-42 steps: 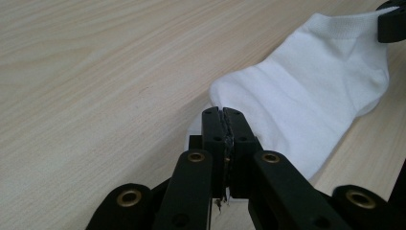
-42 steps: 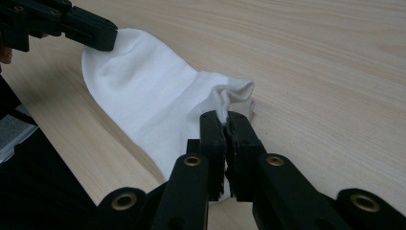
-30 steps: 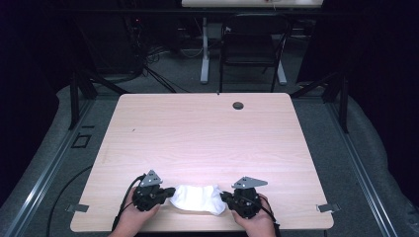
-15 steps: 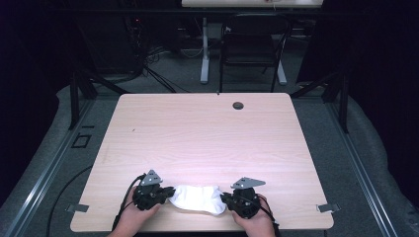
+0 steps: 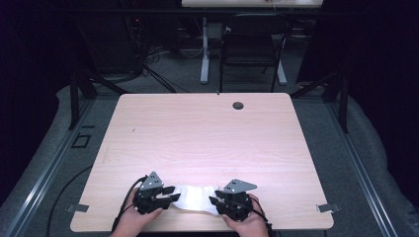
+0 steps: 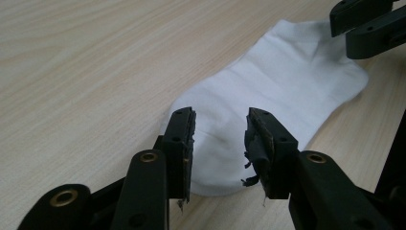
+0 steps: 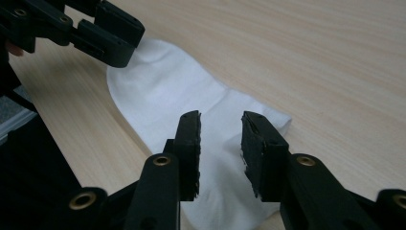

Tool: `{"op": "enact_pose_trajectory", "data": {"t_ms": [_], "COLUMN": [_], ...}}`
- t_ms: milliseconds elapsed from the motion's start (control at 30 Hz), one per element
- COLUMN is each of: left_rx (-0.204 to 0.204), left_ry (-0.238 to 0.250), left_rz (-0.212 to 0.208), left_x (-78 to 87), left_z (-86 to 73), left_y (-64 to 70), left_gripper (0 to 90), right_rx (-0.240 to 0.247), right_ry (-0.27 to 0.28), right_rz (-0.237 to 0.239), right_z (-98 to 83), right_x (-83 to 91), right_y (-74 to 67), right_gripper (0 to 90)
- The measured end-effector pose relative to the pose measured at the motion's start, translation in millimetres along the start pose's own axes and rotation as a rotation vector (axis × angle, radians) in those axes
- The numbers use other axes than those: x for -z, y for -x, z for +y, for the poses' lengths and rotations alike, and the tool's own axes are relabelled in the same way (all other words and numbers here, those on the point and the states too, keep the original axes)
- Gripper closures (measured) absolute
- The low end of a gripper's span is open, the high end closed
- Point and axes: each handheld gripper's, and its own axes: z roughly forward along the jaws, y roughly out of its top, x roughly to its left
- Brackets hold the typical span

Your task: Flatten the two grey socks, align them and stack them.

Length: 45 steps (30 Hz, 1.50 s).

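A white sock (image 5: 193,197) lies flat on the wooden table (image 5: 207,138) near its front edge, stretched between my two grippers. My left gripper (image 5: 170,197) sits at the sock's left end. In the left gripper view its jaws (image 6: 220,124) stand apart over the sock (image 6: 282,81), and the pads do not press on it. My right gripper (image 5: 213,201) sits at the other end, its jaws (image 7: 220,129) likewise apart above the sock (image 7: 167,86). Both pairs of jaws have just been opening. Each gripper view shows the other gripper (image 6: 364,28) (image 7: 110,38) at the sock's far end.
A small dark round grommet (image 5: 238,105) is set in the table near its far edge. Beyond the table stand a chair (image 5: 252,44) and desk legs on the grey floor. The table's front edge runs just under my hands.
Both grippers' jaws have spread apart off the sock's ends, and the sock now rests loose on the table. Neither hand has shifted.
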Motion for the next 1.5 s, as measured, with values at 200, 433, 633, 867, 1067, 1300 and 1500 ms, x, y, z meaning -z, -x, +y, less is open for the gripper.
{"op": "enact_pose_trajectory", "data": {"t_ms": [200, 433, 633, 867, 1067, 1300, 1500], "left_rx": [-0.009, -0.033, -0.051, -0.049, -0.021, -0.005, 0.025], "left_ry": [-0.029, -0.050, -0.036, -0.030, -0.013, -0.004, 0.009], "left_rz": [-0.001, -0.002, 0.000, 0.017, 0.027, 0.035, 0.036], "left_x": [-5.8, -10.4, -11.5, -15.4, -21.1, -26.5, -29.9], "left_z": [-4.7, -9.6, -12.2, -9.2, -4.9, 1.0, 4.3], "left_y": [-2.6, -2.2, -2.4, -2.9, -6.7, -14.7, -20.2], "left_gripper": [56.9, 52.6, 50.6, 50.5, 50.6, 50.7, 50.5], "right_rx": [0.001, 0.016, 0.013, 0.010, 0.000, -0.023, -0.037], "right_ry": [-0.049, -0.085, -0.083, -0.078, -0.072, -0.067, -0.061], "right_rz": [-0.019, -0.037, -0.036, -0.048, -0.057, -0.051, -0.052], "right_z": [-7.8, -14.3, -17.4, -14.5, -7.6, 1.5, 5.4], "right_x": [-6.7, -9.7, -11.5, -13.9, -19.8, -27.6, -31.6], "right_y": [3.9, 4.2, 4.3, 11.0, 23.9, 38.9, 44.3], "right_gripper": [61.4, 60.1, 60.3, 60.9, 61.3, 62.0, 61.9]}}
